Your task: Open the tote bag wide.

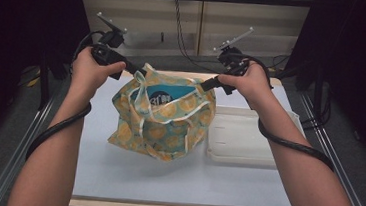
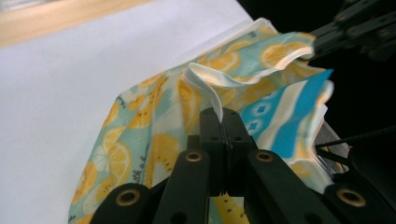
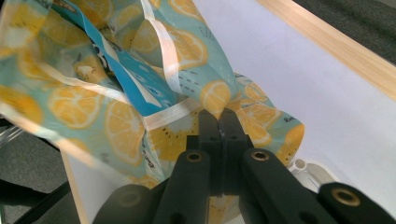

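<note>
Both grippers, left gripper (image 2: 223, 116) and right gripper (image 3: 219, 114), are pinching the rim of the lemon-print teal fabric bag (image 1: 162, 116); thin hem is risking slipping from between the fingertips, spilling the blue packet (image 1: 164, 94) beneath them

One camera sits high above the table (image 1: 179, 183) and looks forward and down, with the arms coming in from the bottom. Two more cameras ride on the grippers and look along black jaws, very close. All three see the lemon bag (image 1: 162, 116) (image 2: 154, 135) (image 3: 116, 107).
</note>
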Motion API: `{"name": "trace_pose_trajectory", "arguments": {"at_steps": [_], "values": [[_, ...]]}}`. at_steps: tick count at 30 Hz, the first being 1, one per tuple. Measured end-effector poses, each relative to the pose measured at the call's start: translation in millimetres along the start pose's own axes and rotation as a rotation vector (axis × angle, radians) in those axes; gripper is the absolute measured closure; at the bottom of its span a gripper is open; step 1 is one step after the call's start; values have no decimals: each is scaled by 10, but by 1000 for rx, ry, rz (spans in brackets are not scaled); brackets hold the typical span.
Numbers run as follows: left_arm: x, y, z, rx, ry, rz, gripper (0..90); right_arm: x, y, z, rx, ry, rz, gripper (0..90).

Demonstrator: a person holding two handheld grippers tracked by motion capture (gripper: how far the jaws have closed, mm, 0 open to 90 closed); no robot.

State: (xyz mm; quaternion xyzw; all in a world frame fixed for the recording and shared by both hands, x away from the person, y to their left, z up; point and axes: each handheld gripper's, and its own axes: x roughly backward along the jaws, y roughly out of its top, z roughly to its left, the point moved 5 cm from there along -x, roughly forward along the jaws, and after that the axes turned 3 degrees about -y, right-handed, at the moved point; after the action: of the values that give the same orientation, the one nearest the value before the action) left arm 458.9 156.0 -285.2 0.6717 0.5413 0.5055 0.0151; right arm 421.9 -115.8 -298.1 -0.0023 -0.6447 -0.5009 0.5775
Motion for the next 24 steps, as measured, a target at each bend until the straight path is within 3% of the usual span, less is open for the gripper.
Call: {"name": "trace_pose_trajectory", "arguments": {"at_steps": [2, 3, 6, 8, 9, 12, 16, 24], "values": [[-53, -46, 71, -6, 2, 31, 890, -6, -19, -10, 2, 1, 4, 900], [-91, -60, 76, 23, -3, 17, 890, -3, -29, -13, -1, 1, 5, 898], [-131, -124, 109, 6, -13, 56, 890, 11, -57, -19, -2, 4, 5, 874], [-144, -141, 98, 22, -3, 46, 891, 26, -70, -13, 2, 6, 13, 834], [-131, -154, 120, 7, 7, 61, 890, 39, -68, -10, -1, -2, 10, 822], [-144, -189, 150, 40, 7, 54, 888, 82, -53, 18, 6, 2, 1, 755], [-163, -227, 166, 48, -8, 47, 889, 127, -57, 98, 43, 5, 20, 661], [-132, -274, 175, 61, 0, 50, 888, 83, -116, 209, 103, 36, 29, 528]]}}
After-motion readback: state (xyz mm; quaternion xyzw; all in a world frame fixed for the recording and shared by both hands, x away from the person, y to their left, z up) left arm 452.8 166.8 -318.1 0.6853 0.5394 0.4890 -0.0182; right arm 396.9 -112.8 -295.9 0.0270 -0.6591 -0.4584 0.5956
